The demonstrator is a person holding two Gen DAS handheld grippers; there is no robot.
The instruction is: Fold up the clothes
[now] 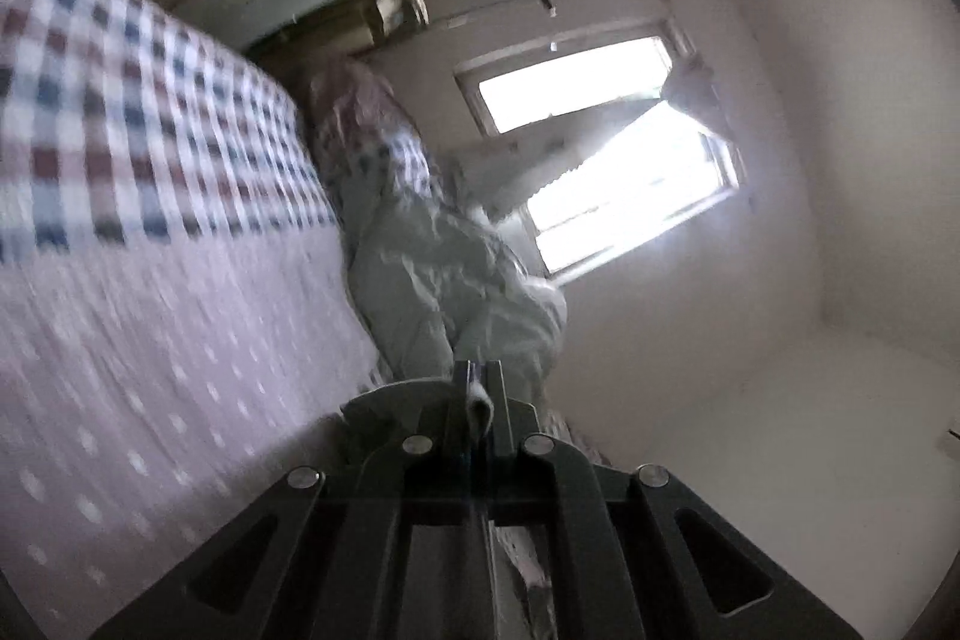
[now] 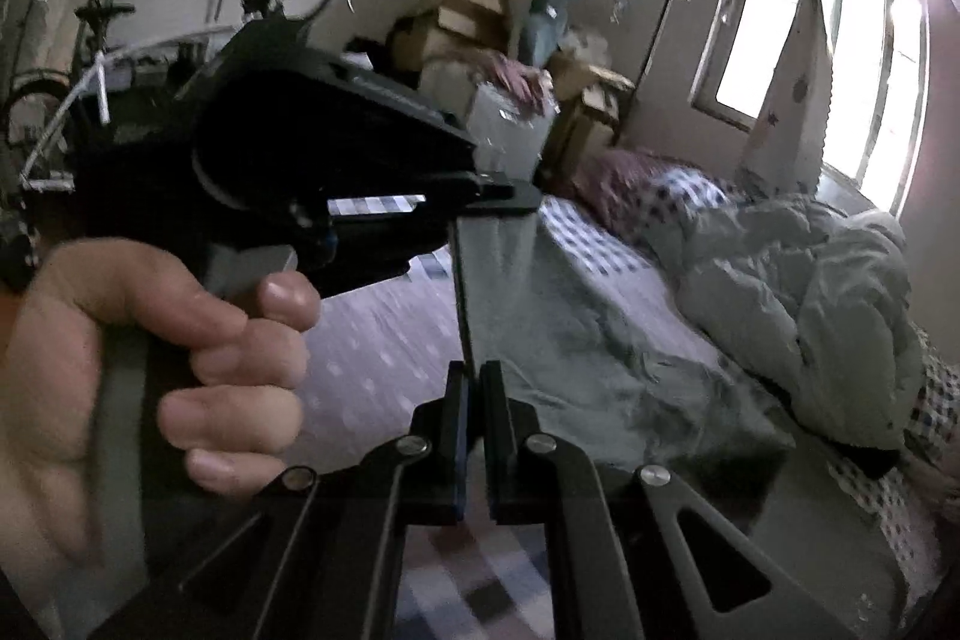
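Note:
A grey-green garment (image 2: 540, 316) hangs stretched over the bed, lifted by one edge. My right gripper (image 2: 477, 373) is shut on that edge, which runs taut up to my left gripper (image 2: 510, 194). A person's hand (image 2: 180, 352) holds the left gripper's handle, close on the left. In the left wrist view, my left gripper (image 1: 478, 382) is shut with a small fold of the garment (image 1: 480, 409) pinched between its fingers. The rest of the garment is out of that view. The garment's lower part drapes onto the bed (image 2: 372, 340).
A crumpled pale green duvet (image 2: 810, 292) (image 1: 444, 268) and a pillow (image 2: 624, 184) lie along the bed's window side. The bed has a checked sheet (image 1: 120, 112) and a pink dotted sheet (image 1: 150, 370). Cardboard boxes (image 2: 468, 4) and a bicycle (image 2: 90, 58) stand beyond.

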